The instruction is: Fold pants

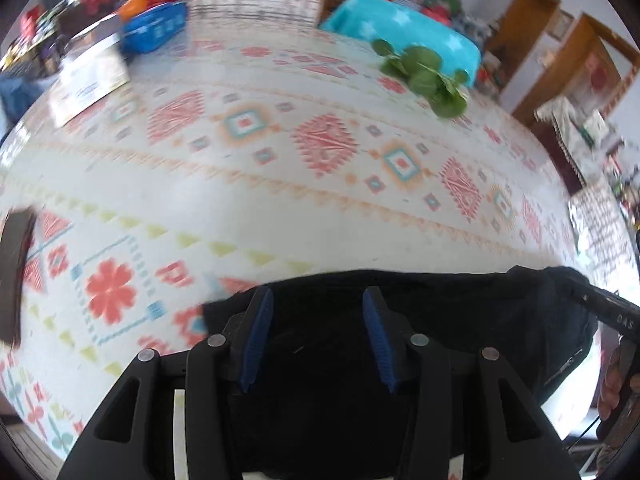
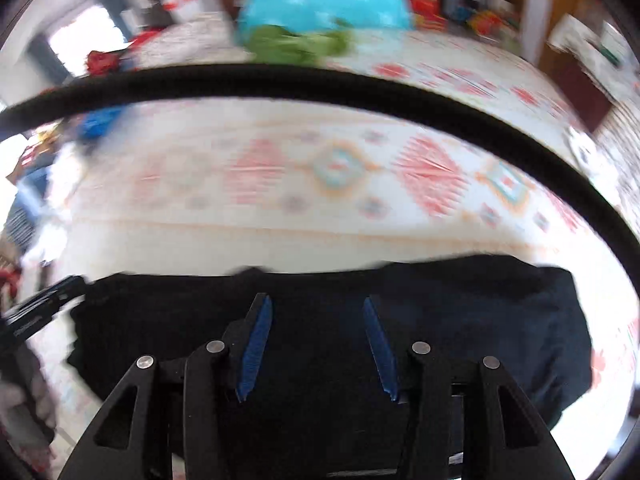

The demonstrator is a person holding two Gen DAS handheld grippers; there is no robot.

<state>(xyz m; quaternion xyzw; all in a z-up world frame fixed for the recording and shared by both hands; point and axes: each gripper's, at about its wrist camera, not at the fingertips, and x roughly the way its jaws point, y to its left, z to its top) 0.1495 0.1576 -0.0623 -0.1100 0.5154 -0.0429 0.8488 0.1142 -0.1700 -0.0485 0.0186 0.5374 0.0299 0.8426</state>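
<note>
The black pants [image 1: 460, 320] lie folded into a compact bundle at the near edge of the patterned table [image 1: 280, 200]. My left gripper [image 1: 318, 296] is open above the bundle's left part, with its blue pads apart and nothing between them. In the right wrist view the pants [image 2: 480, 320] lie as a wide dark bundle below my right gripper [image 2: 316, 300], which is also open and empty above the cloth. The other gripper's black body shows at the right edge of the left wrist view [image 1: 612, 312] and at the left edge of the right wrist view [image 2: 40, 308].
A teal cloth-covered bundle [image 1: 404, 36] and green leaves [image 1: 428, 76] sit at the table's far side. A blue basket [image 1: 156, 28] and a flat box [image 1: 88, 80] are at the far left. A dark object [image 1: 14, 272] lies at the left edge. A black cable [image 2: 320, 80] crosses the right wrist view.
</note>
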